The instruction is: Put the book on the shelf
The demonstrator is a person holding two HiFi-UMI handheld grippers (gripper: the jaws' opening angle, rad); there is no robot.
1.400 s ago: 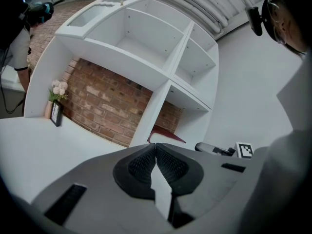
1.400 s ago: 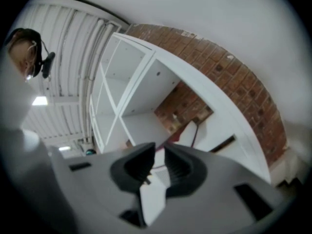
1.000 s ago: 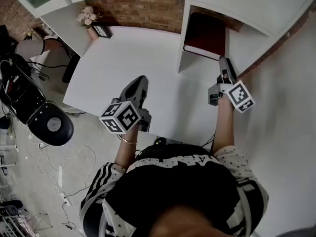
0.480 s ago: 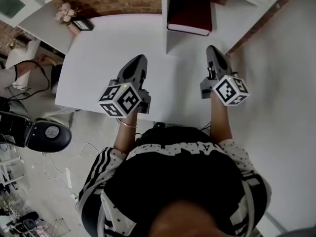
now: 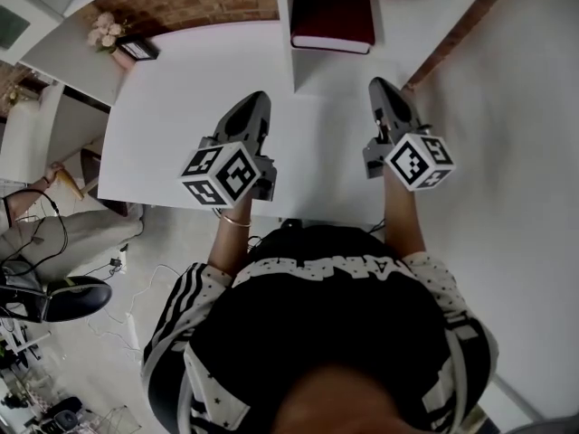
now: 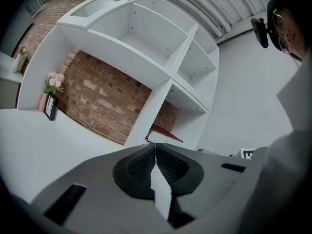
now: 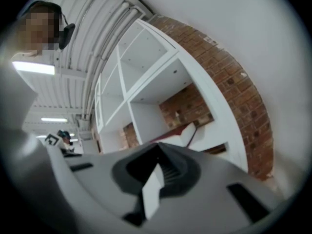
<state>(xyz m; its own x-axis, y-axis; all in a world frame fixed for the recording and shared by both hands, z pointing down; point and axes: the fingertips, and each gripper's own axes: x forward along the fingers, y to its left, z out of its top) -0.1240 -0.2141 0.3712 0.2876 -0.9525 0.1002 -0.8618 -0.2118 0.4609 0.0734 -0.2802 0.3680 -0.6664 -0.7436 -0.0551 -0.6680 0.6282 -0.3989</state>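
Book (image 5: 332, 12): dark red, flat, rectangular.

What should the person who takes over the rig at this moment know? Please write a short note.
Left gripper: shut, empty, over the white desk.
Right gripper: shut, empty, in front of the shelf.
Dark red book: lies flat in the shelf's bottom compartment, right of the divider. Neither gripper touches it.
Done: the book is on the shelf.
Left: probably nothing; perhaps check that the book sits fully inside.
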